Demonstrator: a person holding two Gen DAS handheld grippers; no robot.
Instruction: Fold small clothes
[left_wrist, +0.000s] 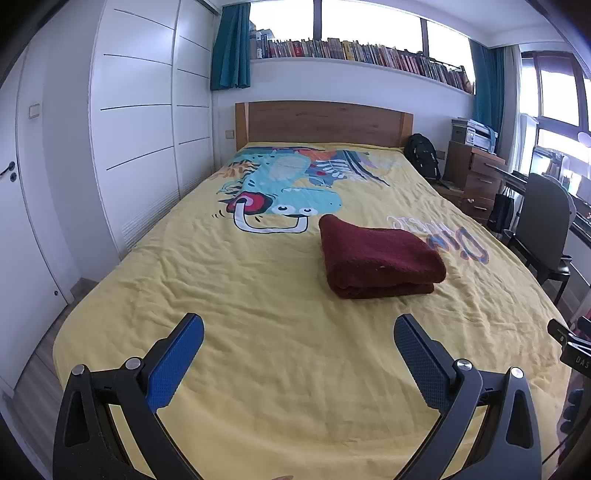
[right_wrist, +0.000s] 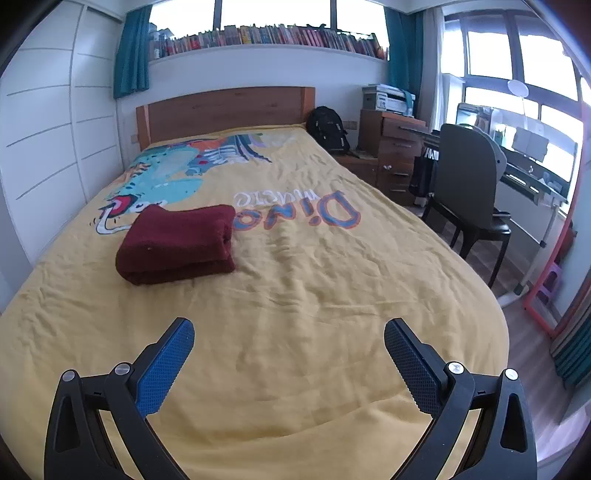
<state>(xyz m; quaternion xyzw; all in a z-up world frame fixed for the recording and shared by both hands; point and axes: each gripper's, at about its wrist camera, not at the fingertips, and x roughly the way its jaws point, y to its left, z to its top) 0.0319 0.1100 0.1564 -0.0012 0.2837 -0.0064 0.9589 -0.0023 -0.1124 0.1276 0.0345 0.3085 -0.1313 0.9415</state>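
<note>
fuzzy maroon cloth (left_wrist: 380, 258) folded thick, rectangular; tongs (left_wrist: 299, 332) spread.

I read "Dino music" printed upside down on the yellow bedspread (right_wrist: 314, 258), and "DAS" on a black clamp-like part (left_wrist: 576, 347) at the left view's right edge.

Left wrist view: left gripper (left_wrist: 298, 334) held open over the bed, nothing between the fingers.

A folded dark red cloth (left_wrist: 380, 258) is seen lying on the yellow bedspread (left_wrist: 240, 280), ahead and right of the gripper, well apart from it. The dinosaur print (left_wrist: 284, 188) sits just beyond the cloth, toward the wooden headboard (left_wrist: 325, 123). White wardrobe doors (left_wrist: 147, 110) are seen left, a black chair (left_wrist: 543, 229) right, and a row of books (left_wrist: 362, 51) under the window.
</note>
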